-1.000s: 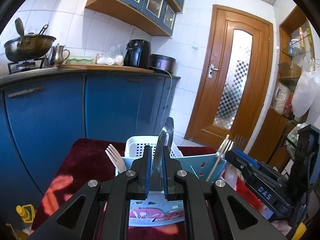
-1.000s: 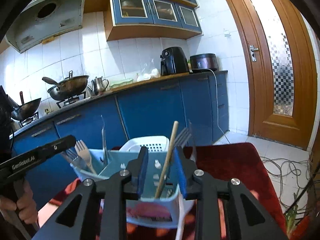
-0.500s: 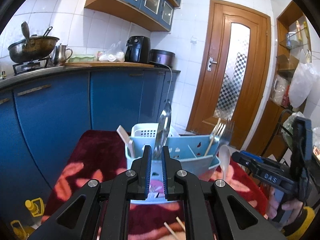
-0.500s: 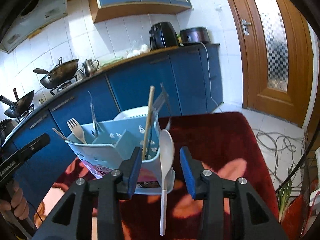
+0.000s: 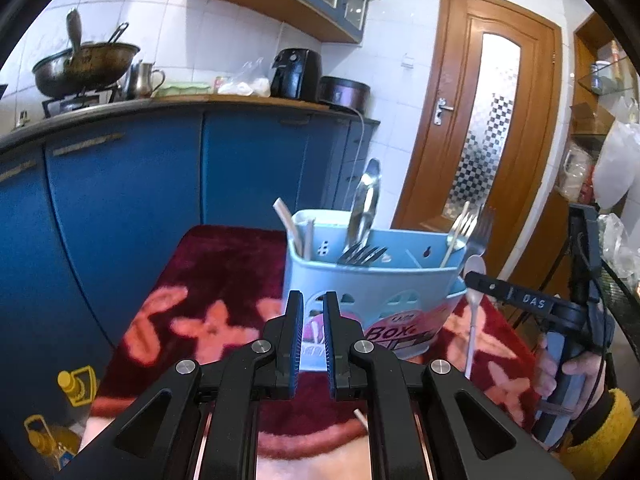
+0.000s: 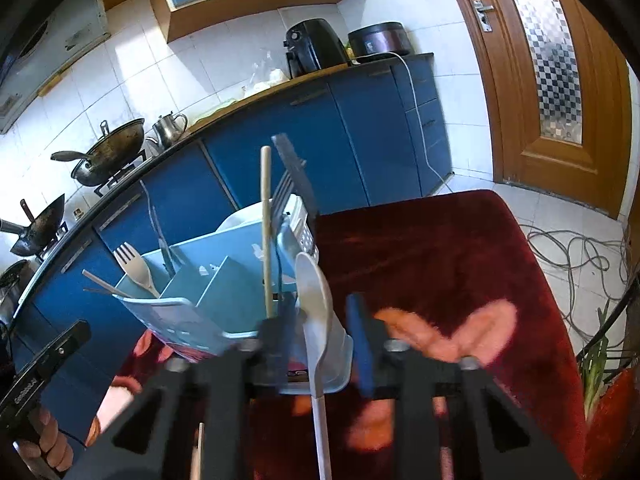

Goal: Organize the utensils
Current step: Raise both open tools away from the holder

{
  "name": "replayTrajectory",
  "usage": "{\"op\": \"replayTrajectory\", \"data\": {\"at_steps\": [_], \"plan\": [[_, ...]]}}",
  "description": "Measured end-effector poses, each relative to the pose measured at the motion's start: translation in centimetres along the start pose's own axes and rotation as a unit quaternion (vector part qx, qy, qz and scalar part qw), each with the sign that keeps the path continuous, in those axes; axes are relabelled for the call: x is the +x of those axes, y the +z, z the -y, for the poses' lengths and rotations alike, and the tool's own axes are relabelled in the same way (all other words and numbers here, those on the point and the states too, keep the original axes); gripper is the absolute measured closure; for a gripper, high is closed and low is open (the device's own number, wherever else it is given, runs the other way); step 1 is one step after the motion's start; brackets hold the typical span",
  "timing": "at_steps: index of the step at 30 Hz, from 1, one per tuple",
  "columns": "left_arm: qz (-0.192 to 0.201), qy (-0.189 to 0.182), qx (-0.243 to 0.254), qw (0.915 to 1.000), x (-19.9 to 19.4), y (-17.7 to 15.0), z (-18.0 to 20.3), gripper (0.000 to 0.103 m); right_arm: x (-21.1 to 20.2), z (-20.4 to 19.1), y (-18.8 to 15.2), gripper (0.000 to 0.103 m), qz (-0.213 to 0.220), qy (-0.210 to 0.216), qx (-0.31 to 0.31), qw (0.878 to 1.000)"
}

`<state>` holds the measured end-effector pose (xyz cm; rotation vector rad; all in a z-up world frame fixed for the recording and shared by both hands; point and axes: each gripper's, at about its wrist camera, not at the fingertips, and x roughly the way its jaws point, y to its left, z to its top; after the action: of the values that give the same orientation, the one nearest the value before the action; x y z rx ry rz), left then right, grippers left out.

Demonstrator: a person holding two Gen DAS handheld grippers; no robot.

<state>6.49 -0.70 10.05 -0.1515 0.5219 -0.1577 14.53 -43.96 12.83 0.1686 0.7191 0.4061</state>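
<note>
Left tool [image 5: 312, 300] together, empty, facing blue caddy [image 5: 360, 284]. Right tool [image 6: 318, 312] apart, just closing around white spoon [image 6: 314, 288]; chopstick [image 6: 265, 220] beside.

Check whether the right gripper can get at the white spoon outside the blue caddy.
Probably yes: the white spoon stands between the jaws of the right gripper, which have just been closing, and nothing looks to be in the way.

The utensil caddy [image 5: 372, 280] stands at frame centre on the bench [image 5: 224, 264], forks [image 5: 362, 254] and a chopstick [image 6: 265, 232] standing in its compartments. At its right side a spoon [image 6: 316, 300] stands outside its wall. Behind runs the kitchen counter [image 5: 180, 100], a wok [image 5: 86, 66] on it at upper left; the door [image 5: 492, 128] is at upper right.
</note>
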Motion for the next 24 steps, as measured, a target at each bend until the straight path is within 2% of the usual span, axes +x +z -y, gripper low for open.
{"op": "replayTrajectory", "data": {"at_steps": [4,11,18,24], "plan": [[-0.009,0.004,-0.01,0.9999,0.4,-0.3,-0.5,0.093,-0.6,-0.7,-0.2,0.097,0.008,-0.012,-0.019,1.0],[-0.018,0.007,-0.017,0.9997,0.8,-0.7,-1.1,0.093,-3.7,-2.1,0.0,0.097,0.054,-0.023,-0.035,0.998],[-0.025,0.012,-0.021,0.9994,1.3,-0.9,-1.5,0.093,-6.7,-4.5,2.0,0.097,0.125,-0.014,-0.041,0.991],[-0.032,0.019,-0.028,0.9989,1.7,-1.0,-2.1,0.093,-7.2,-7.1,4.3,0.097,0.185,-0.021,-0.056,0.981]]}}
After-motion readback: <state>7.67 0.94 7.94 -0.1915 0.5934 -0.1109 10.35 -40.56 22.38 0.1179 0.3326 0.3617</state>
